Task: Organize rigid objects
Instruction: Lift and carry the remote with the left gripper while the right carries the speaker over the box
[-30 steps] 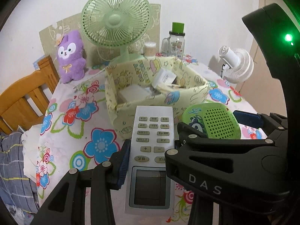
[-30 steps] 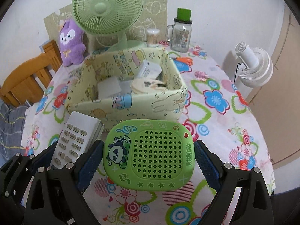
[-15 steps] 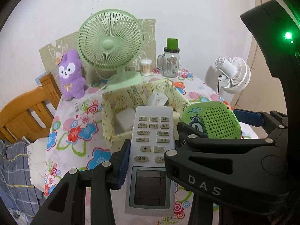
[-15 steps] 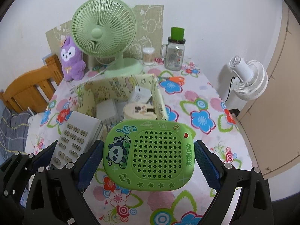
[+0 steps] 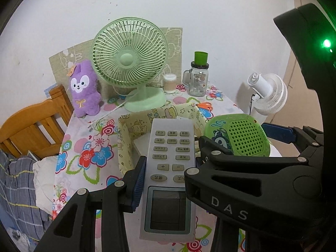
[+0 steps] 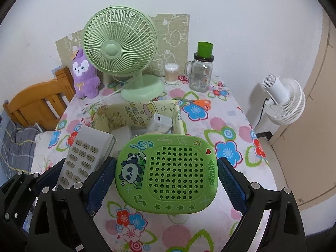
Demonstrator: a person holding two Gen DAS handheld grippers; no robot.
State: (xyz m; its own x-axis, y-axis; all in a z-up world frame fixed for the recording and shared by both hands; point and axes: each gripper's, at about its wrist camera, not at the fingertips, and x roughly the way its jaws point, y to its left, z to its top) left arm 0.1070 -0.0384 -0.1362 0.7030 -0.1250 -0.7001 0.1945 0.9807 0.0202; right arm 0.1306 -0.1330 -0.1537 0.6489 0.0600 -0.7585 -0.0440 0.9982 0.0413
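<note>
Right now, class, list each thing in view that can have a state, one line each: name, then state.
Left tongs: shut on the remote control.
Right tongs: shut on the green panda case.
Storage box: open-topped, holding white items.
Green fan: upright, blades not visible.
Jar: upright, lidded.

The bin [image 6: 178, 117] is open-topped; green fan [image 6: 119, 48] and jar [image 6: 200, 77] crowd behind it.

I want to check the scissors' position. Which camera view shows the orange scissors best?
The right wrist view: the orange scissors lie fully visible on the tablecloth behind the fabric box. In the left wrist view only the handles show.
</note>
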